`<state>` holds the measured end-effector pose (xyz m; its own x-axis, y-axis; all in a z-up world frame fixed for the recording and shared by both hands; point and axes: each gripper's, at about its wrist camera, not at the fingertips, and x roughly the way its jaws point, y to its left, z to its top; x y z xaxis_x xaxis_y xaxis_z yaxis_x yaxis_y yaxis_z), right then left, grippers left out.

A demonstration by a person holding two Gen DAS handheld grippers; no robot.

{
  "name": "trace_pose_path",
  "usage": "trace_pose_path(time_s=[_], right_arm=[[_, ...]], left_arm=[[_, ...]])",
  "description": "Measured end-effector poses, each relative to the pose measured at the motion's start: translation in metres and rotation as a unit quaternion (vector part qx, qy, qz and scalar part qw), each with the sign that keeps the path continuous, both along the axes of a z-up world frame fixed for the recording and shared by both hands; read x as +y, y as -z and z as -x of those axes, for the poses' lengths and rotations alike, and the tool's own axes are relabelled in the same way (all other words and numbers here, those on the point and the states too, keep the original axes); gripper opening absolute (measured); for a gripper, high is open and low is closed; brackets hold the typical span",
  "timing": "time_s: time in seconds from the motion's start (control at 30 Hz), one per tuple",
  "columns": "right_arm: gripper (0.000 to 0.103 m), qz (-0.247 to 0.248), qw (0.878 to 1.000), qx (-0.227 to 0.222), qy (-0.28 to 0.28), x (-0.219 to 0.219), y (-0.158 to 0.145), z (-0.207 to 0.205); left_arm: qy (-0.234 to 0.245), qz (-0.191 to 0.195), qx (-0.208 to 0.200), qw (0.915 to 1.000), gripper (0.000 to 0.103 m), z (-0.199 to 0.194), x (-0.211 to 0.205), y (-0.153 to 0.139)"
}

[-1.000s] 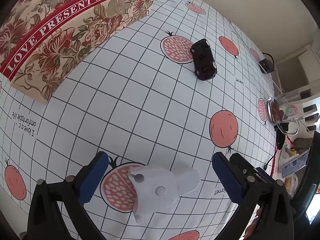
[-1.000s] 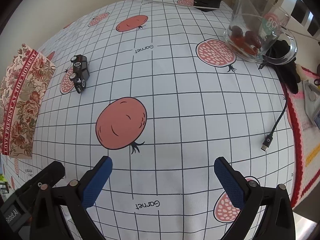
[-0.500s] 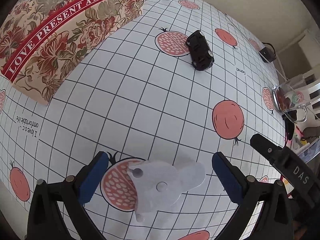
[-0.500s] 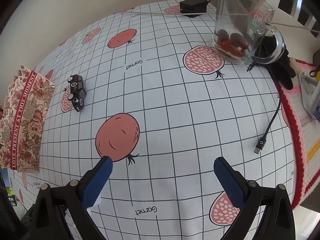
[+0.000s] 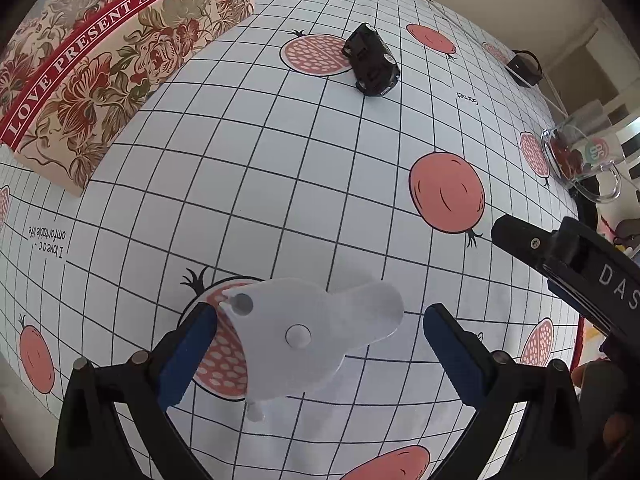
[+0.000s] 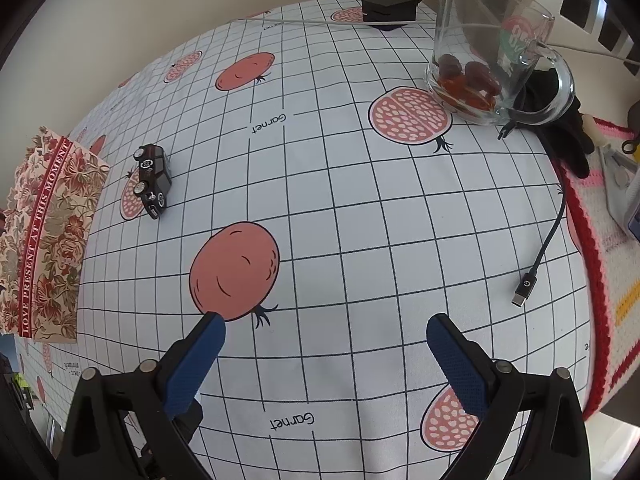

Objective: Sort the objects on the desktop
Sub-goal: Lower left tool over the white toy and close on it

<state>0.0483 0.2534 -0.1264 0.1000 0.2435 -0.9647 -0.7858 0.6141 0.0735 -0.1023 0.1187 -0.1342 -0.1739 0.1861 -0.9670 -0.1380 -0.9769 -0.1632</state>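
The left gripper (image 5: 320, 344) is hovering with its fingers spread wide, released, either side of a flat white cutout (image 5: 316, 336) lying at the frame's lower centre on the desk (image 5: 280, 168). The right gripper (image 6: 322, 354) is likewise gaping, empty. A black toy car (image 5: 372, 62) is sitting at upper centre.

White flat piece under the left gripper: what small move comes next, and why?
Probably lower the left gripper and shut it. Its jaws stand open on either side of the white piece, which lies flat on the tablecloth, not yet gripped.
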Motion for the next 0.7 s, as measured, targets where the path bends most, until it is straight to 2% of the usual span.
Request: trace_pose_path(time_s=[0.27, 0.4, 0.57, 0.7], right_arm=[[0.102, -0.001, 1.0, -0.005, 0.002, 0.001, -0.004, 0.002], [0.102, 0.002, 1.0, -0.005, -0.001, 0.003, -0.004, 0.005], [0.102, 0.003, 1.0, -0.008, -0.004, 0.004, -0.006, 0.008], [0.102, 0.004, 1.0, -0.009, -0.006, 0.006, -0.007, 0.009]], left_arm=[[0.02, 0.041, 0.03, 0.9985, 0.102, -0.008, 0.01, 0.002], [0.026, 0.07, 0.053, 0.9958, 0.098, -0.013, 0.015, 0.003], [0.023, 0.069, 0.064, 0.9953, 0.097, -0.013, 0.014, 0.002], [0.022, 0.067, 0.072, 0.9949, 0.089, -0.011, 0.011, -0.001]])
